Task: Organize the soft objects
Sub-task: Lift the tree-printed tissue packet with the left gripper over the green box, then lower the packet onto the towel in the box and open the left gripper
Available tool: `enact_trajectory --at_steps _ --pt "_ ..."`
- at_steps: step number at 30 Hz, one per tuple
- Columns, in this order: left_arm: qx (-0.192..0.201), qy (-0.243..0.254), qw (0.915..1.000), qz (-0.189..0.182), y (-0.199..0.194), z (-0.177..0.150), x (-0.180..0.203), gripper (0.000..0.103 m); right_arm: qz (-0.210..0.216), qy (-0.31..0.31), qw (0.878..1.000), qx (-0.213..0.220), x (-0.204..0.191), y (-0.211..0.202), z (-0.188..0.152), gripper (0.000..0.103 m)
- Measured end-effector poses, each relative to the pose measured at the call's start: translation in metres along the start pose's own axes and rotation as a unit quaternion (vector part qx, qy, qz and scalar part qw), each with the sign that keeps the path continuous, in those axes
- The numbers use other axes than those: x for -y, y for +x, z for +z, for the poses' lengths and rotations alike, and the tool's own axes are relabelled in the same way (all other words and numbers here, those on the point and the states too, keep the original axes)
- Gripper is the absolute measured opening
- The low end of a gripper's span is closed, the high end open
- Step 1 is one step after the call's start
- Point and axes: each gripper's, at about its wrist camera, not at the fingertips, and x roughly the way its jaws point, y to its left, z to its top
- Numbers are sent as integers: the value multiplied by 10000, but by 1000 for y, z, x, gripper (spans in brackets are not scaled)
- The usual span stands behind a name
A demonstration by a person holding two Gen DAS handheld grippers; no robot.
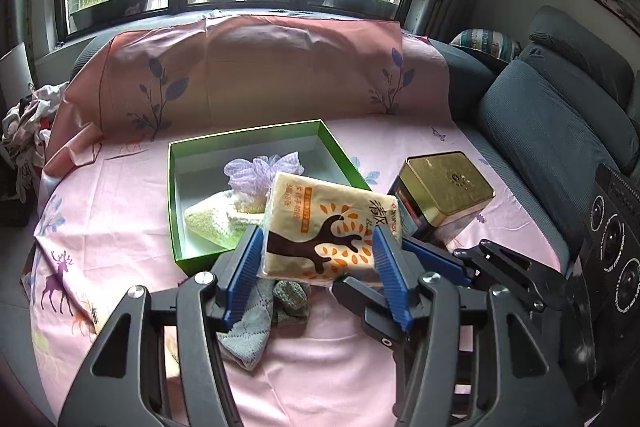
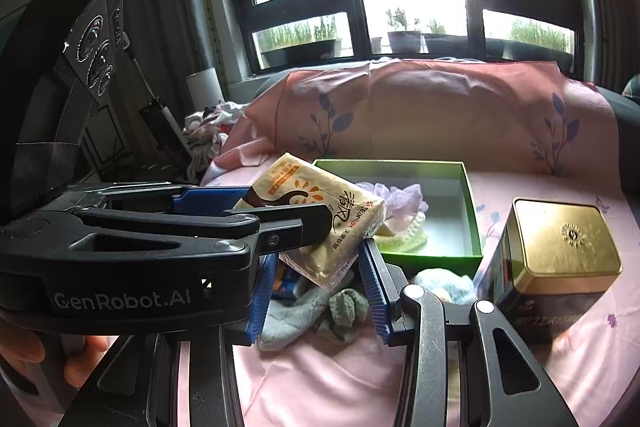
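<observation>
- Gripping the tissue pack (image 1: 320, 227) by its two short sides, the left gripper (image 1: 316, 267) has its blue pads (image 1: 245, 267) closed to the pack's width; the pack sits at the centre of the left wrist view, tilted and lifted clear of the pink sheet (image 1: 128, 195).
- In the right wrist view the same pack (image 2: 320, 223) is left of centre, above and between the right gripper (image 2: 318, 291) fingers, which stand fairly wide with nothing between them; whether they touch the pack I cannot tell.
- Below the pack lie a grey sock (image 1: 250, 323) and a dark green rolled cloth (image 1: 292, 301).
- Behind it, the green box (image 1: 176, 195) holds a purple mesh puff (image 1: 260, 171) and a pale green knitted piece (image 1: 216, 223).
- A gold-lidded tin (image 1: 448, 187) stands right of the box.
- A pale blue cloth (image 2: 444, 283) lies between box and tin.
</observation>
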Motion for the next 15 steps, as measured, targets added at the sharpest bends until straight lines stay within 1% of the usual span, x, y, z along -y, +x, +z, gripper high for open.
enact_trajectory --at_steps 2,6,10,15 --pt "45 6 10000 21 4 12 -5 56 18 4 10000 44 3 7 12 44" --pt "10 -63 9999 78 19 29 -21 56 77 51 10000 0 9 30 27 44" --pt "-139 -151 9997 139 43 37 -39 56 104 86 9997 -208 15 60 33 44" --pt "-434 -347 9983 187 82 38 -60 56 148 234 9980 -567 30 101 29 44"
